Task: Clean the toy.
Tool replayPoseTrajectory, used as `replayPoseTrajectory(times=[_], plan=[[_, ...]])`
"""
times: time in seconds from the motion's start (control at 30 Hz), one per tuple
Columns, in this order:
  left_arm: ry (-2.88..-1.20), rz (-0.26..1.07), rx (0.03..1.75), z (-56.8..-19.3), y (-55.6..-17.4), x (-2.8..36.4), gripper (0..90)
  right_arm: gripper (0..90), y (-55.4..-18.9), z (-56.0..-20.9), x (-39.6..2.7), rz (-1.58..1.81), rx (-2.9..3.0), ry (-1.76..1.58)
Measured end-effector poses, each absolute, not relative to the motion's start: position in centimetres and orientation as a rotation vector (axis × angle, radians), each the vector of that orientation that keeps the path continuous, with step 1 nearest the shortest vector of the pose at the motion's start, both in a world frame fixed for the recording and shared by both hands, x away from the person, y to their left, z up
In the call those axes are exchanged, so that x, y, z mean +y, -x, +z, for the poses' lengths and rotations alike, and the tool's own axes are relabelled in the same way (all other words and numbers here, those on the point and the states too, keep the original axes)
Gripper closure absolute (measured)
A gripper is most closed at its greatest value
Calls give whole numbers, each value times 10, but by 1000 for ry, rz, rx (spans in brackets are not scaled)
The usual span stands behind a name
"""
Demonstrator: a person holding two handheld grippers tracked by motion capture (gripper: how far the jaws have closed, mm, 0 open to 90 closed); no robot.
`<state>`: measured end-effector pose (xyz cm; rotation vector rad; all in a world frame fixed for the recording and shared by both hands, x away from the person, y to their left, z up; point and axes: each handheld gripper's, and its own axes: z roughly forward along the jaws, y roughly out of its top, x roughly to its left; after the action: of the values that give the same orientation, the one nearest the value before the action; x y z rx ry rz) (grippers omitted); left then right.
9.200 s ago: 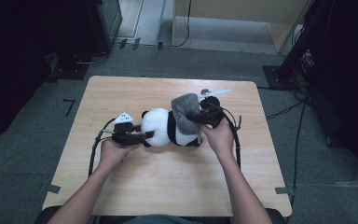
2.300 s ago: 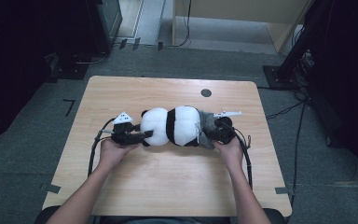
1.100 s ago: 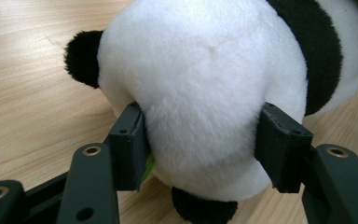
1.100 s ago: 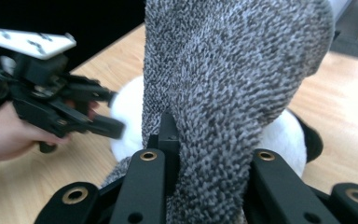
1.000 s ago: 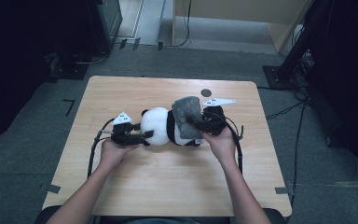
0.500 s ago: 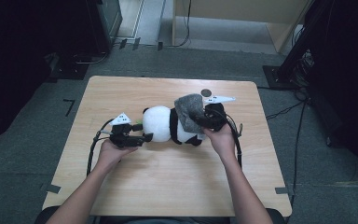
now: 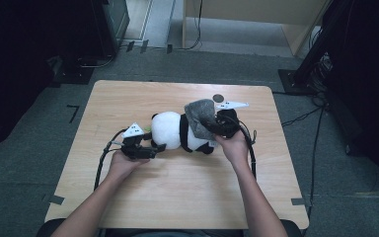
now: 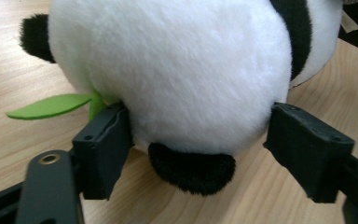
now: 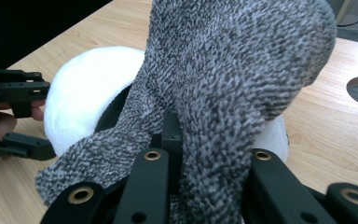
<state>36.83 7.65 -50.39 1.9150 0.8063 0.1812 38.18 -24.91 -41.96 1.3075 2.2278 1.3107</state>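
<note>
A black-and-white plush panda [image 7: 170,129] lies on its side across the wooden table [image 7: 177,192]. My left gripper [image 7: 159,148] is at its left end. In the left gripper view the panda's round white part [image 8: 177,70] sits between the jaws, which have just been opening; the pads [image 8: 105,140] flank it loosely. A green felt leaf [image 8: 46,105] pokes out at its left. My right gripper [image 7: 218,126] is shut on a grey knit piece [image 7: 201,114], raised over the panda's right end. That knit piece [image 9: 233,60] drapes over the jaws of the right gripper [image 9: 200,154].
A round hole [image 7: 218,98] lies in the tabletop behind the panda. Cables trail from both grippers toward the near edge. Dark equipment and stands ring the table on the floor. Bare wood stretches in front of the panda and at the far left.
The left gripper has eased back a little from the panda and its jaws stand wider. The right gripper lifted the grey knit piece from the panda's right end and holds it over the body.
</note>
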Motion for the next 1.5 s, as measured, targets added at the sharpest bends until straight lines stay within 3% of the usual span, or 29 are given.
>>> replayPoseTrajectory(times=[0.33,0.43,0.57,0.77,1.07,1.5], plan=[[-1881,119,857,-513,-375,71,145,784,-383,-423,-251,1324,2223,-1302],[-1885,126,874,-512,-374,71,208,783,-382,-422,-250,1318,2217,-1308],[-1872,115,896,-507,-372,72,398,786,-379,-420,-249,1325,2202,-1309],[-1896,108,928,-496,-367,69,490,788,-368,-404,-249,1367,2183,-1298],[-1891,113,949,-488,-361,67,496,787,-350,-389,-212,1454,2258,-1176],[-1905,137,959,-481,-351,60,494,783,-342,-420,-159,1477,2403,-1094]])
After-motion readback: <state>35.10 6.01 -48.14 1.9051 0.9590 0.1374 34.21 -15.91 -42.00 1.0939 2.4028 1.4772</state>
